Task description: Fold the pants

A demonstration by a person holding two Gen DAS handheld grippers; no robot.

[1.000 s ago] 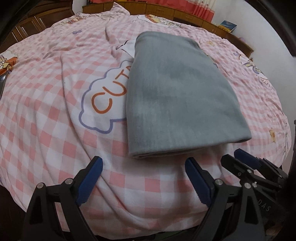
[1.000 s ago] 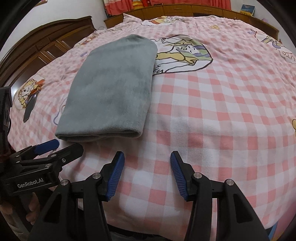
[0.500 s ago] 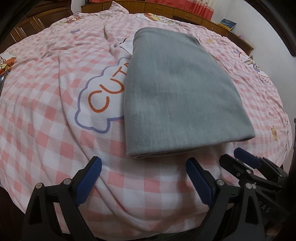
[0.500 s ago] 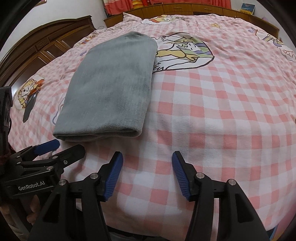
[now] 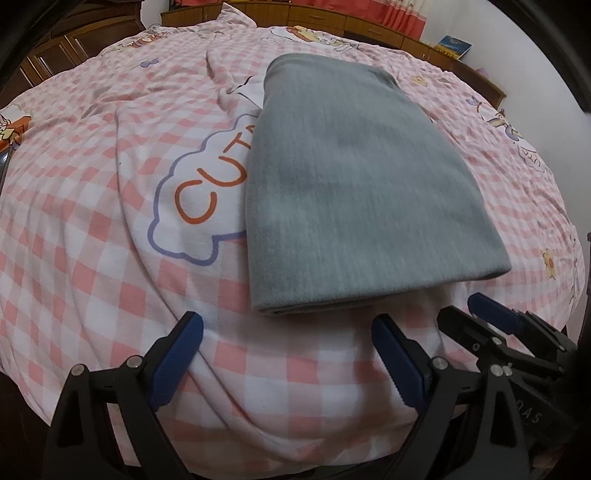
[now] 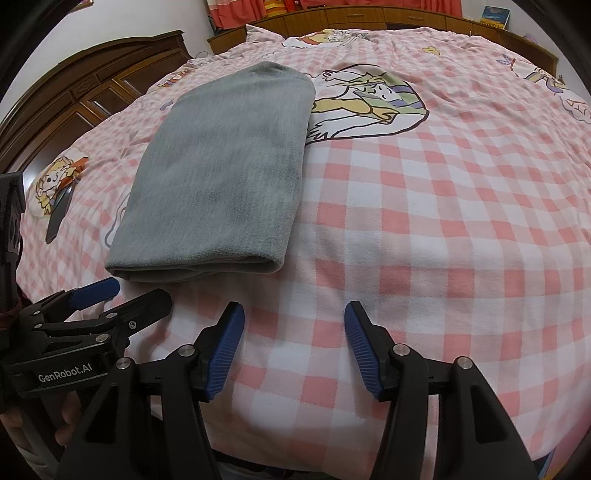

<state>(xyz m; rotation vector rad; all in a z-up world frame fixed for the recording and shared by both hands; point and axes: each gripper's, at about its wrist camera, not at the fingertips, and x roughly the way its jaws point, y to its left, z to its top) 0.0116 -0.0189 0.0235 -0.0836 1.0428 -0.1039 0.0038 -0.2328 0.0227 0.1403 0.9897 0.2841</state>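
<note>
The grey pants lie folded into a long flat stack on the pink checked bedspread; they also show in the right wrist view. My left gripper is open and empty, just in front of the near folded edge. My right gripper is open and empty, in front of the stack and to its right. Each gripper shows in the other's view, the right one and the left one. Neither touches the pants.
A dark flat object lies on the bed at the far left. A wooden headboard and low wooden cabinets border the bed. The bed's near edge runs just under both grippers.
Both grippers have eased slightly closer to the pants. Both stay open and the pants have not moved.
</note>
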